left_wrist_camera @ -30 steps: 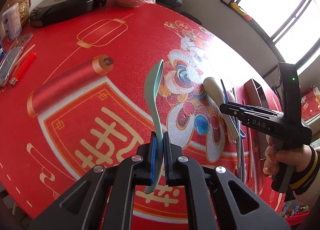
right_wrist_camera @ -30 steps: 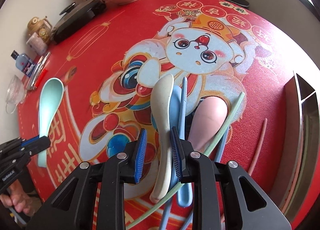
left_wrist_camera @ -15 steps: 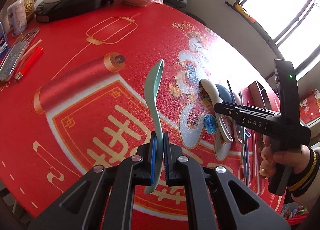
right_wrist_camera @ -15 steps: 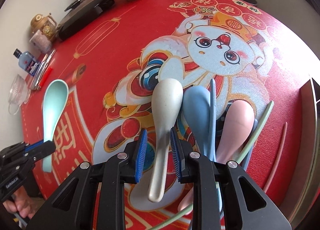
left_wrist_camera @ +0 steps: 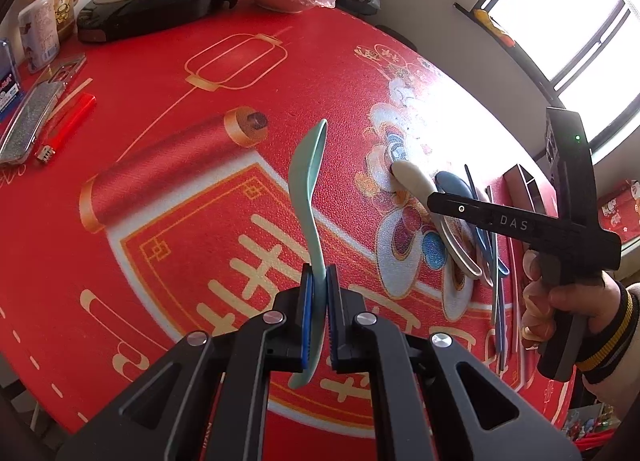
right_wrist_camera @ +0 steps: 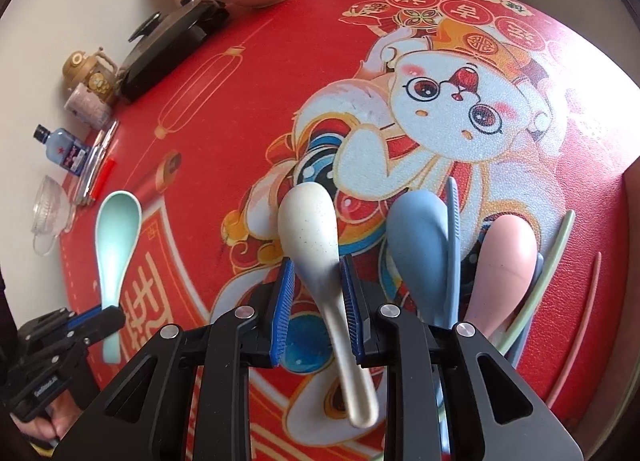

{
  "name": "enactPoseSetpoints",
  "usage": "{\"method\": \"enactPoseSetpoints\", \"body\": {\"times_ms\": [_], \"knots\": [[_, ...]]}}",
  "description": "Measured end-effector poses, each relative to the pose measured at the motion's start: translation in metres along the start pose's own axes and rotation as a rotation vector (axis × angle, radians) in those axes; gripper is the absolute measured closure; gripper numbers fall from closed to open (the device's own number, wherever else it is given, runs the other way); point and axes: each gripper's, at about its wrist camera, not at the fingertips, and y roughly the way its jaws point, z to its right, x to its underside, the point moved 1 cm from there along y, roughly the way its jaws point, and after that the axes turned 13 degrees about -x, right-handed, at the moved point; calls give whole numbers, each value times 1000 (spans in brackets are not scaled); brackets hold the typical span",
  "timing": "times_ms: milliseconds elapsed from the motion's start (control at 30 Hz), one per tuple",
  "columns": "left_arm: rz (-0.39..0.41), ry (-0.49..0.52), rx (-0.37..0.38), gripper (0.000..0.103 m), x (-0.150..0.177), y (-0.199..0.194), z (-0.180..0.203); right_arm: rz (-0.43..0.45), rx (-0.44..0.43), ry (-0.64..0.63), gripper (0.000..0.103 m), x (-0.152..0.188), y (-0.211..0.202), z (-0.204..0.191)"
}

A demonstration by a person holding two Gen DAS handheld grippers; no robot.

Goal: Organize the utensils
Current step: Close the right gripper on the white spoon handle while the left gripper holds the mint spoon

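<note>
My left gripper [left_wrist_camera: 319,297] is pinching the pale green plastic spoon [left_wrist_camera: 309,197] by its handle. My right gripper [right_wrist_camera: 316,301] stands spread around the speckled cream soup spoon [right_wrist_camera: 316,237] lying on the red printed tablecloth [right_wrist_camera: 248,109], its handle running lengthwise between the pads toward me (no contact that I can see).

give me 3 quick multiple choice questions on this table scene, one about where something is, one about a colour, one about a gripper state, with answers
1. Where does the blue spoon lie?
A. between the white spoon and the pink spoon
B. inside the bowl
C. on the black pan

2. What colour is the spoon in the left gripper?
A. pink
B. mint green
C. white

3. How is the right gripper?
A. shut on the blue spoon
B. out of view
C. open around the white spoon's handle

Answers: 1 A, the three lie side by side. 2 B, the mint green spoon sits clamped. 3 C, gaps show beside both pads.
</note>
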Motion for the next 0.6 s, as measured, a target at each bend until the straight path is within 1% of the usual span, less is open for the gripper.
{"method": "enactPoseSetpoints", "body": {"times_ms": [100,167,267,467,600], "knots": [[-1,-1,-2,97,0,1,-1,-12,-25,-11,79,1,2,-8],[-3,-1,-2,97,-1,1,-3,-22,-21,-31,79,2,4,-12],[-3,-2,-3,97,-1,1,-4,-22,40,-90,78,2,6,-17],[-7,-10,-5,97,1,1,-8,-78,140,-228,78,11,9,-23],[-10,-18,-2,97,1,2,-8,-69,237,-306,78,22,5,-29]]}}
